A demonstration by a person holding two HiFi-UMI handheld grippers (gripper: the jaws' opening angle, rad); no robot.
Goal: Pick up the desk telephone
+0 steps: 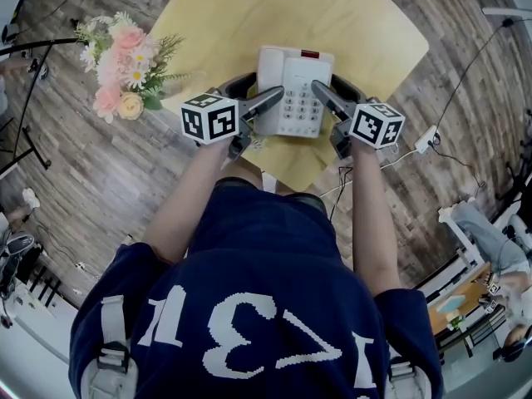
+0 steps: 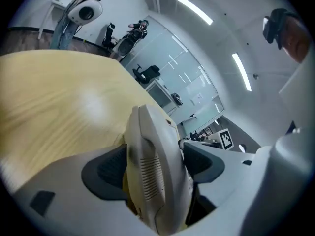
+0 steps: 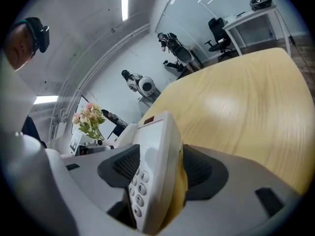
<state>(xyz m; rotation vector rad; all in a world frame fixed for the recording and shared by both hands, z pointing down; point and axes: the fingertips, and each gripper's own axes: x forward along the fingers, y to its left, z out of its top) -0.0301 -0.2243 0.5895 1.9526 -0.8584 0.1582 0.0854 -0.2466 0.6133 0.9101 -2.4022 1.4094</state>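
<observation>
Two sets of jaws stand spread wide: the left gripper (image 2: 156, 165) straddles the nine o'clock handset edge of the white push-button desk telephone (image 1: 293, 90), and the right gripper (image 3: 160, 167) its three o'clock keypad edge. The telephone lies on a pale rounded wooden table (image 1: 249, 15), with a pink-and-white flower bunch (image 1: 120, 65) at nine o'clock.

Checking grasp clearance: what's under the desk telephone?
The telephone rests on the pale wooden table, and bare wood shows around it. Its underside and whatever lies directly beneath are covered by its own body.
</observation>
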